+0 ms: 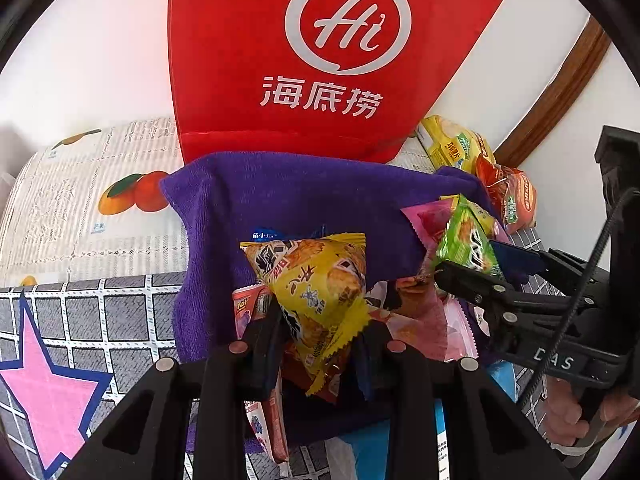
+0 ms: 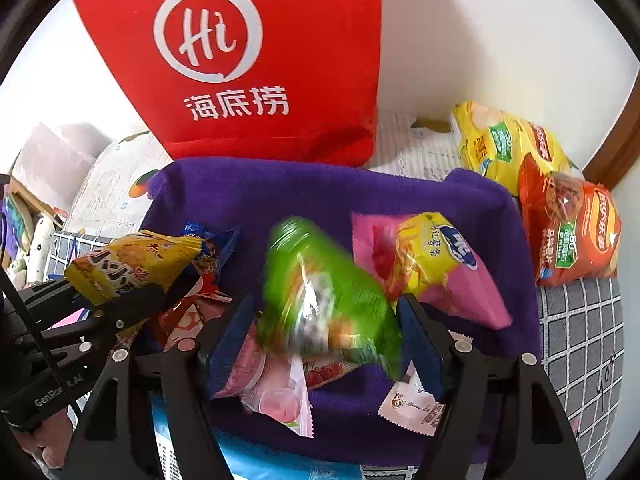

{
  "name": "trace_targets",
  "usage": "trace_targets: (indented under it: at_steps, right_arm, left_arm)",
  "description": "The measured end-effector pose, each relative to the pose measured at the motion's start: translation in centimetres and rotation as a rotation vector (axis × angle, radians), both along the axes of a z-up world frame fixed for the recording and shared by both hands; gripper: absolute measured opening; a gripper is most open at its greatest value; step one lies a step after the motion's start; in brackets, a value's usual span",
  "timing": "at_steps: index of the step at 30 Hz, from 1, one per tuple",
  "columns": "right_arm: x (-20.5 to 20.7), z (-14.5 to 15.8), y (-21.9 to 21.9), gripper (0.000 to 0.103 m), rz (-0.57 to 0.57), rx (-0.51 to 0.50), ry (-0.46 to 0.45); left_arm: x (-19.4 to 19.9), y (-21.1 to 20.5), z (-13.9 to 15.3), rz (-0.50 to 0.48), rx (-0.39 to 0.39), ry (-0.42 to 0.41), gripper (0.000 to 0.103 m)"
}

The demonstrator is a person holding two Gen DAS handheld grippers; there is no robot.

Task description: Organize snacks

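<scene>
In the left wrist view my left gripper (image 1: 316, 344) is shut on a yellow snack packet (image 1: 316, 280), held above a purple cloth (image 1: 300, 196). The right wrist view shows the same left gripper (image 2: 108, 294) and yellow packet (image 2: 132, 260) at the left. My right gripper (image 2: 326, 340) stands open over the cloth (image 2: 320, 192). A blurred green packet (image 2: 328, 308) lies between its blue pads (image 2: 232, 340), and there is a gap at the left pad. In the left wrist view the green packet (image 1: 464, 240) sits at the right gripper (image 1: 472, 260) tips.
A red bag (image 2: 248, 60) stands behind the cloth. A yellow chip bag (image 2: 500, 144) and an orange one (image 2: 572, 232) lie at the right by the wall. Several small packets lie on the cloth, among them a pink one (image 2: 472, 292) under a yellow one (image 2: 432, 256).
</scene>
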State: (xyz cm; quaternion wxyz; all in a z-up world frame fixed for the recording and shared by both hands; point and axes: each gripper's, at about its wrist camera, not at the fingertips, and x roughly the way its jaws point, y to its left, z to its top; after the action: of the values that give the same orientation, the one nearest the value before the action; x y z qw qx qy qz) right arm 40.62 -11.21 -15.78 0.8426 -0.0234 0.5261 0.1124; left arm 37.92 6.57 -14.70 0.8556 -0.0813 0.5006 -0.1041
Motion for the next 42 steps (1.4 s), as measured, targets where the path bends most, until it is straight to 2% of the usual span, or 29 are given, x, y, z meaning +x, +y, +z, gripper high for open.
trace_targets:
  at_steps: [6, 16, 18, 19, 20, 23, 29, 32, 38, 42]
  right_arm:
    - [-0.1, 0.5, -0.5, 0.074, -0.007, 0.009, -0.015]
    - [-0.8, 3.3, -2.1, 0.074, -0.056, 0.042, -0.104]
    - [-1.0, 3.7, -2.3, 0.074, -0.054, 0.058, -0.115]
    - [-1.0, 4.0, -2.3, 0.074, -0.054, 0.063, -0.121]
    - [-1.1, 4.1, -2.3, 0.074, -0.056, 0.068, -0.127]
    - [-1.4, 4.8, -2.4, 0.074, -0.059, 0.087, -0.142]
    - [-2.3, 6.1, -2.5, 0.074, -0.078, 0.112, -0.173]
    - [-3.5, 7.4, -2.5, 0.078, -0.092, 0.112, -0.215]
    - [-7.0, 10.0, -3.6, 0.078, -0.116, 0.101, -0.223]
    - [-9.9, 11.7, -4.6, 0.078, -0.147, 0.072, -0.241]
  left_arm:
    - [0.3, -0.2, -0.3, 0.005, -0.005, 0.010, 0.029]
    - [0.8, -0.6, -0.6, 0.007, -0.014, 0.012, 0.031]
    - [0.8, -0.6, -0.5, 0.014, -0.014, 0.009, 0.039]
    - [0.7, -0.5, -0.3, 0.016, -0.013, 0.001, 0.050]
    - [0.6, -0.5, -0.1, 0.011, -0.015, -0.011, 0.057]
    - [0.3, -0.6, 0.6, 0.008, -0.012, -0.031, 0.061]
    - [-0.4, -0.5, 2.1, 0.027, 0.022, -0.055, 0.062]
    - [-0.9, -0.6, 3.0, 0.039, 0.064, -0.070, 0.062]
    - [-2.4, -0.9, 5.9, 0.038, 0.108, -0.095, 0.062]
    - [-4.6, -1.4, 8.1, 0.034, 0.126, -0.119, 0.067]
